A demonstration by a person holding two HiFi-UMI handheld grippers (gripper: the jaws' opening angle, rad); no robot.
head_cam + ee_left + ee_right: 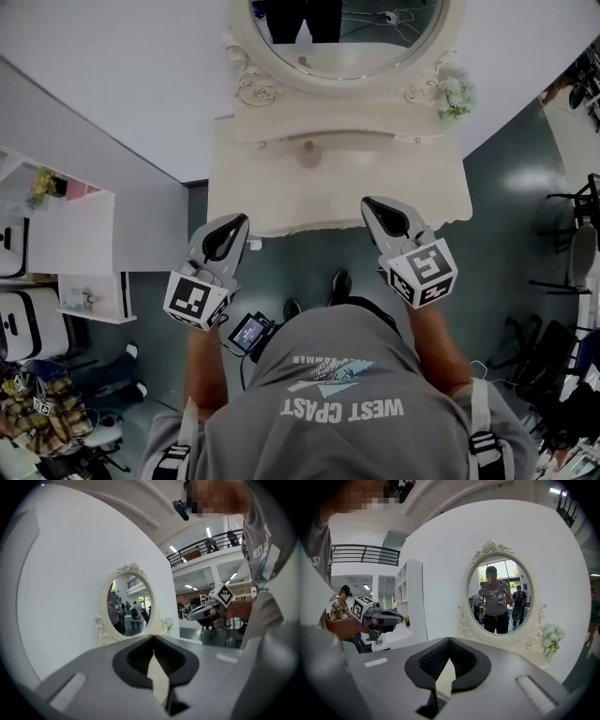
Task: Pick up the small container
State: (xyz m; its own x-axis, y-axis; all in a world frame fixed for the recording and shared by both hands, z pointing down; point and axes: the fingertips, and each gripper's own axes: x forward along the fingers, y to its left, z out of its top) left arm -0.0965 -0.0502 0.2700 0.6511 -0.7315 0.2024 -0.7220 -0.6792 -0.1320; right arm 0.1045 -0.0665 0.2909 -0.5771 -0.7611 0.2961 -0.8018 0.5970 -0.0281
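A small round cream container stands on the white vanity table, near its back under the oval mirror. I hold both grippers over the table's front edge and point them at it. The left gripper is shut with nothing in it, and its tips meet in its own view. At the right, the right gripper is also shut and empty. The container lies well beyond both tips. Both gripper views hide it behind the jaws.
A small bunch of white flowers stands at the table's back right corner. White shelving is against the wall at the left. Chairs and stands crowd the floor at the right. My feet are just in front of the table.
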